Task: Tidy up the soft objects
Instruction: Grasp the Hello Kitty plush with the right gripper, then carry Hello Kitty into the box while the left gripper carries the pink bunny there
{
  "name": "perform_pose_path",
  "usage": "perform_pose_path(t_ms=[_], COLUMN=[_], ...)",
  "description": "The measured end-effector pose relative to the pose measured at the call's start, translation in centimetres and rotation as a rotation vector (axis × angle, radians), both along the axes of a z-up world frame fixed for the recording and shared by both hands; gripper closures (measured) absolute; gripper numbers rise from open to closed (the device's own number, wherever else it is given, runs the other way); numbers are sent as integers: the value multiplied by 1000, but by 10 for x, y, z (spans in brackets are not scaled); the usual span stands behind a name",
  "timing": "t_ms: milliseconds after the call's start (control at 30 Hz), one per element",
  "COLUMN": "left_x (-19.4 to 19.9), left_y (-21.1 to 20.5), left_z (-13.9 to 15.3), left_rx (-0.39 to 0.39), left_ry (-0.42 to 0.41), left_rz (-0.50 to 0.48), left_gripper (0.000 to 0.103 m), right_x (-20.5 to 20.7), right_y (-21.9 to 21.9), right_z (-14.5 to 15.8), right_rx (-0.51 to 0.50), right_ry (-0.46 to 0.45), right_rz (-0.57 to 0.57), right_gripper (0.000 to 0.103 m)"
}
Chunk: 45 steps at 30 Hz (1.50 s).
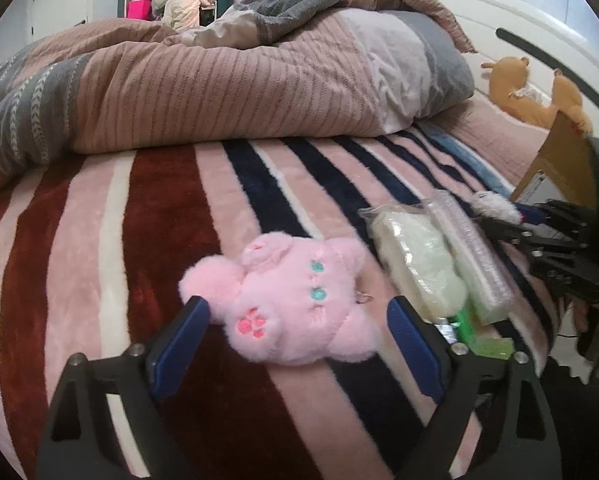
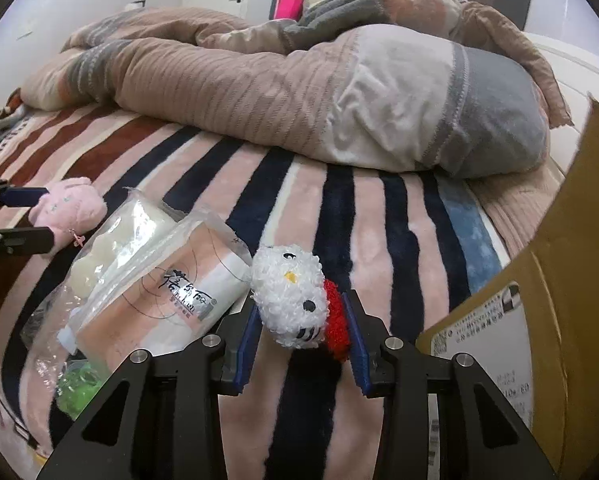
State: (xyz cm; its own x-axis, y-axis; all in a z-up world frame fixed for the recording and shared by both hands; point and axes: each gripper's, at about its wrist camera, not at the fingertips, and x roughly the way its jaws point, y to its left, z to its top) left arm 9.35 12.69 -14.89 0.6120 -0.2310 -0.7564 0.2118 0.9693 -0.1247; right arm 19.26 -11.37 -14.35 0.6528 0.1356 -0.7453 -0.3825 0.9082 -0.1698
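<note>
On a striped blanket (image 1: 99, 240), the left gripper (image 1: 299, 328) spreads wide around a pink plush toy (image 1: 291, 300) while the right gripper (image 2: 303, 332) pinches a white kitten toy (image 2: 291, 296), apparently bound for the cardboard box (image 2: 539, 280) just beside it.

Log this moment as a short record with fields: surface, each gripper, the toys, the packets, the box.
surface: striped blanket on a bed, rumpled duvet behind
left gripper: open, fingers either side of the pink plush toy, not closed on it
right gripper: shut on the white plush toy with a red part
packets: clear plastic packets lying between the two toys
box: cardboard box at the right edge, contents not visible
other: brown plush toy farther back by the headboard
</note>
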Motion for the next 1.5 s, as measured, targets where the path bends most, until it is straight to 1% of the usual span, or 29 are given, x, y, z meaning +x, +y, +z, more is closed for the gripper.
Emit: perform_pose_path(t_ms=[100,267,333,400,500,567,733,767,800,933,967,1067,1133,1200,1367,1500], left_x=[2,-6,-5,1,10,15,18,17,17,15,15,15,16,17,13,2], left_y=[-1,-1,-3,-6,-9,-11,-9,-9,-9,-11,-12,-16,-17,-17,-17,-17], left_z=[-3,8,9,4,-7,-13,-16,-16,-15,-17,-17,-18,-18,-18,-12,3], left_rx=[2,-10,17,62,70,90,80,79,79,79,81,90,92,95,81,71], left_ry=[9,-28,-29,-15,17,26,36,34,34,40,41,40,39,43,34,1], left_rz=[14,4,8,25,20,28,44,46,48,39,35,31,31,26,22,27], left_gripper=[13,13,13,13,13,13,13,16,21,30,34,42,49,59,62,62], right_x=[-3,-8,-11,-12,-16,-18,-20,-20,-21,-26,-27,-26,-27,-28,-31,-40], right_y=[-3,-7,-6,-7,-7,-7,-11,-12,-14,-17,-18,-20,-20,-20,-21,-21], right_z=[2,4,5,7,10,11,11,11,11,14,15,17,18,20,29,45], right_rx=[-2,-10,-16,-5,5,0,10,19,21,26,28,45,49,62,96,125], right_ry=[-12,-22,-26,-24,-25,-25,-16,-11,-10,-27,-30,-24,-25,-21,-29,-51], right_rz=[-12,-30,-29,-26,-21,-20,-31,-32,-35,-42,-46,-46,-45,-41,-29,-8], right_gripper=[68,69,70,71,72,73,75,75,75,75,75,75,75,75,75,75])
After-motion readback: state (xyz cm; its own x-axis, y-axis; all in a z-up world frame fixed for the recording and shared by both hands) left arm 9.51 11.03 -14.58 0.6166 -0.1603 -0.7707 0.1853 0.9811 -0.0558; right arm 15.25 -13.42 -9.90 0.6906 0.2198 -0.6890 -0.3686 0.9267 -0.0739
